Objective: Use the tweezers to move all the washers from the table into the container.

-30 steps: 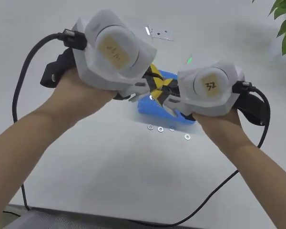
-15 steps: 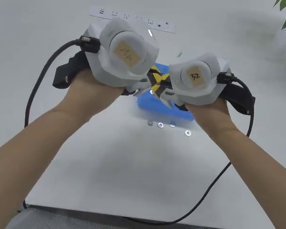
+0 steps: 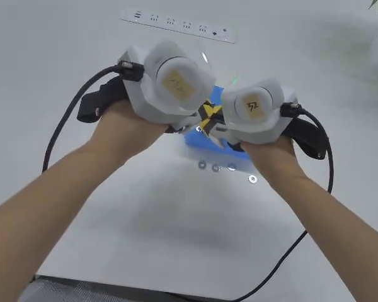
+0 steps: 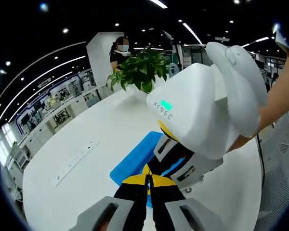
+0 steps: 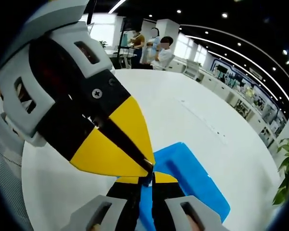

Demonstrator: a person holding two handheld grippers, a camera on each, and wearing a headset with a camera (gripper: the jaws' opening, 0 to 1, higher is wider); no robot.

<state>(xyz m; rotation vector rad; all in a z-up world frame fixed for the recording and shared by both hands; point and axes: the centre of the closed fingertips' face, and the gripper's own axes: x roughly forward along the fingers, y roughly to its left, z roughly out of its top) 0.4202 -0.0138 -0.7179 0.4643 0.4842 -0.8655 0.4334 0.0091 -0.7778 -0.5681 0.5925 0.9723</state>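
Pair drawn closer since a second ago, tips meeting above the blue container [image 4: 135, 161]. State: left claw [image 4: 148, 180] pressed together; right claw [image 5: 145, 185], we cannot tell. The washers [image 3: 216, 168] lie on the desk [image 3: 176, 214] beside it. Risk, we judge: crowded tips clash, fumbling the pick.

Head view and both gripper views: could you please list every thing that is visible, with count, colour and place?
washers: four, silver, on the table in a loose row on the near side of the container
container: one, blue, on the table below the tool tips
power strip: one, white, far side of the table
plant: one, green, far table edge
table: one, white
people: a few, beyond the table
cables: two, black, behind the tools
hands: two, holding the tools
left tool: yellow-black, jaws together
right tool: yellow-black, tip against the left tool
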